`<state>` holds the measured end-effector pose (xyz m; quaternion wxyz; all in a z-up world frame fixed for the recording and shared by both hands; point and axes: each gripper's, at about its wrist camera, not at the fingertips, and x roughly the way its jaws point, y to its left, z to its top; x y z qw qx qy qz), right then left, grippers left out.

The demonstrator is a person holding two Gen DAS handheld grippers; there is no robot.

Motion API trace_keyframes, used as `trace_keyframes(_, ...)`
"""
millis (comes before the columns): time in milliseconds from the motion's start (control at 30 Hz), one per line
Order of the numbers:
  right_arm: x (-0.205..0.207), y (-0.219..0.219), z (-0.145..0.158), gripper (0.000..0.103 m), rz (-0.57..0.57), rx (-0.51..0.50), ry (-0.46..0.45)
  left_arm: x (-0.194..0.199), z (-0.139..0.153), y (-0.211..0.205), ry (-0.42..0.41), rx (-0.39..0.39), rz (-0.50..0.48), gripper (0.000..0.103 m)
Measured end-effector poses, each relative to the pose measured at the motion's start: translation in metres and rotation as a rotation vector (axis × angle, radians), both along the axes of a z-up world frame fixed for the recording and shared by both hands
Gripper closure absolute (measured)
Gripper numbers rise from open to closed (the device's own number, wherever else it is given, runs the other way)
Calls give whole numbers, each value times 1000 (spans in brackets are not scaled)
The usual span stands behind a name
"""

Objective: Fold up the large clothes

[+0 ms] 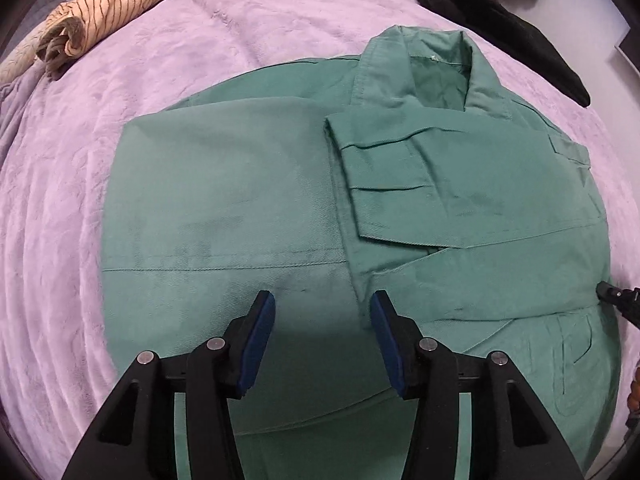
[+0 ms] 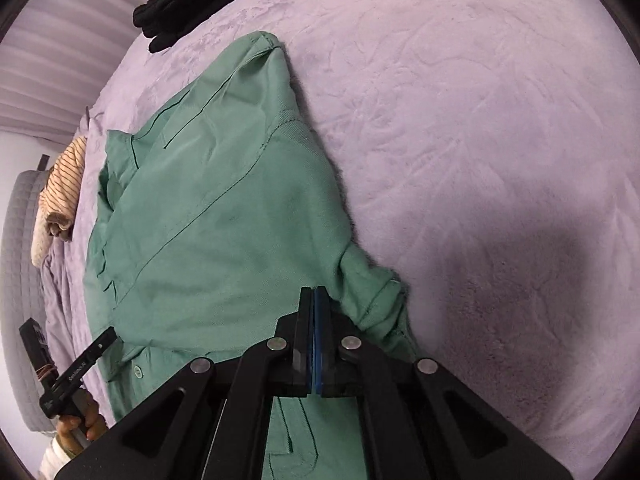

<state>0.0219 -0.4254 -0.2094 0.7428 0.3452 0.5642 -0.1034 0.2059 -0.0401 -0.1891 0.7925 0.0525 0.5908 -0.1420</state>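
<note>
Open left tool (image 1: 323, 320) over green jacket (image 1: 248, 184), sleeve folded across, collar up

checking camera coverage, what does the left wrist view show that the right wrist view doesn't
Only the left wrist view shows the open left claw over the green jacket, its collar opening and a folded-over sleeve cuff.

Only the right wrist view shows the right claw with its pads pressed together, a jacket button, the grey headboard and the hand holding the left tool.

Both show the jacket, purple blanket, striped garment and black clothing.
</note>
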Motion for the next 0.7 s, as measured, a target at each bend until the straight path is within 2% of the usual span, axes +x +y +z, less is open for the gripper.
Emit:
trace_keyframes(67, -4, -3, 6, 103, -8, -12, 18, 0, 1, 9, 11, 32, 14, 51)
trace_keyframes(233, -14, 1, 24, 100, 0, -26, 38, -11, 11, 16, 23, 53, 12, 51)
trace_keyframes(400, -16, 22, 38, 100, 30, -17, 50, -25, 19, 19, 50, 57, 23, 51)
trace_keyframes(567, -14, 47, 52, 100, 77, -15, 53, -37, 29, 26, 54, 108, 49, 51)
trace_keyframes(600, -14, 52, 55, 100, 88, -15, 54, -39, 32, 29, 49, 107, 55, 48)
trace_keyframes(633, -14, 56, 57, 100, 95, -14, 56, -41, 36, 31, 42, 111, 62, 38)
trace_keyframes(667, -14, 60, 59, 100, 99, -12, 56, -42, 39, 34, 32, 120, 73, 8)
trace_keyframes(700, -13, 62, 61, 100, 105, -7, 57, -47, 43, 37, 12, 129, 91, 0)
